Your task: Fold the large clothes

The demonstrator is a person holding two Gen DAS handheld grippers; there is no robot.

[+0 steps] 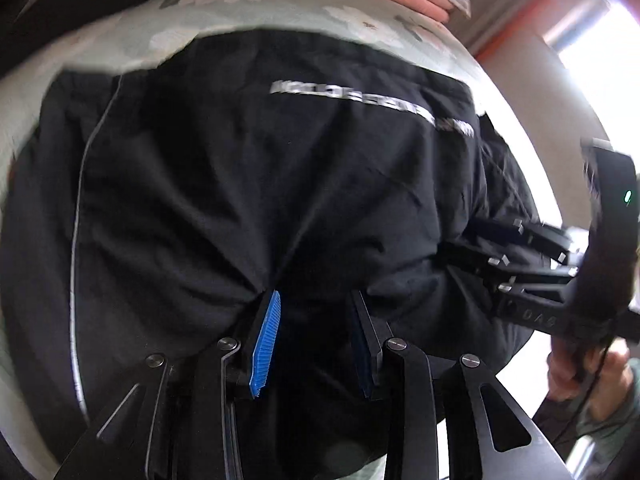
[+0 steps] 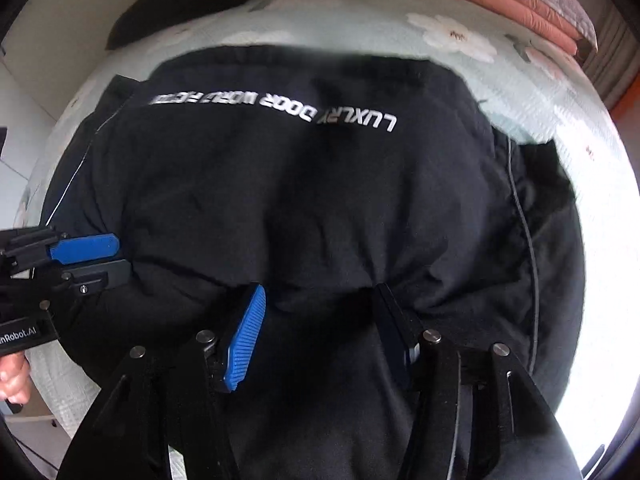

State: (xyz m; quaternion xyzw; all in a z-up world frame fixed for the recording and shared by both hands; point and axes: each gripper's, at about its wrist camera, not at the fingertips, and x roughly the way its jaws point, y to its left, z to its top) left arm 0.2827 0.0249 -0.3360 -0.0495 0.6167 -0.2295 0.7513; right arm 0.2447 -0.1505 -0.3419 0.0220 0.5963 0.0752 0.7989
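The black jacket (image 2: 320,200) lies on the floral bed (image 2: 520,80), seemingly part-folded; left gripper (image 1: 310,308) and right gripper (image 2: 320,304) each pinch its bunched near edge; further folds remain.

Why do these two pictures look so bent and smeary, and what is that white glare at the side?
Left wrist view: fisheye lens bows the bed sheet into a curve; motion smears the white lettering on the black garment; a window washes out the upper right. Right wrist view: lettering sharper and readable, while glare bleaches the sheet's right edge.
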